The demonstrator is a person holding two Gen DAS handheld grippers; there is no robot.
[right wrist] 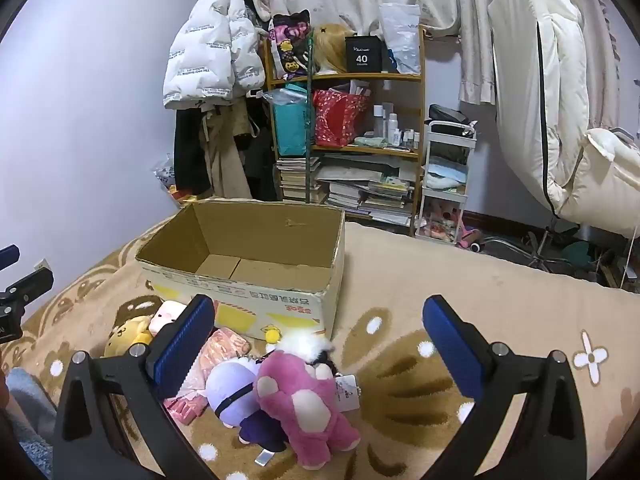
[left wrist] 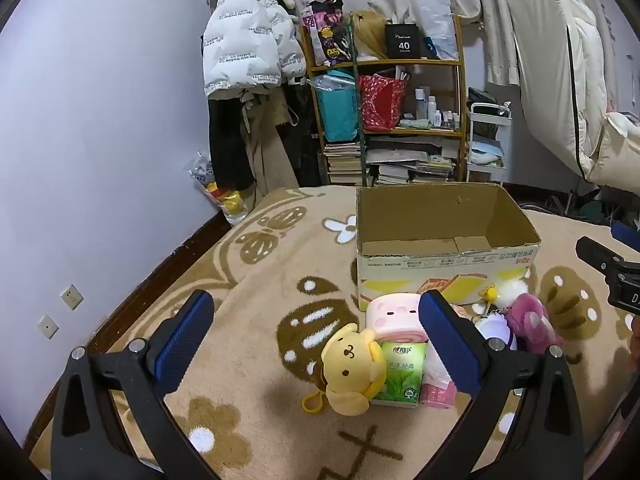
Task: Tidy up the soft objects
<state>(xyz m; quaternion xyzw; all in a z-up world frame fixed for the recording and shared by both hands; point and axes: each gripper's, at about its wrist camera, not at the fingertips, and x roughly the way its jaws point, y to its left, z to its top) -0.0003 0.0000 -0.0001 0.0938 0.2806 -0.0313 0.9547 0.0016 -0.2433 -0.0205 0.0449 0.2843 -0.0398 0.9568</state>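
Observation:
An open, empty cardboard box stands on the bed; it also shows in the right wrist view. In front of it lies a pile of soft things: a yellow plush dog, a pink cake-roll plush, a green tissue pack, a pink plush and a pale purple doll. My left gripper is open and empty, hovering just before the yellow plush. My right gripper is open and empty above the pink plush.
The beige flower-patterned blanket covers the bed. Behind stand a cluttered wooden shelf, hanging coats, a white cart and a white chair. The wall runs along the left.

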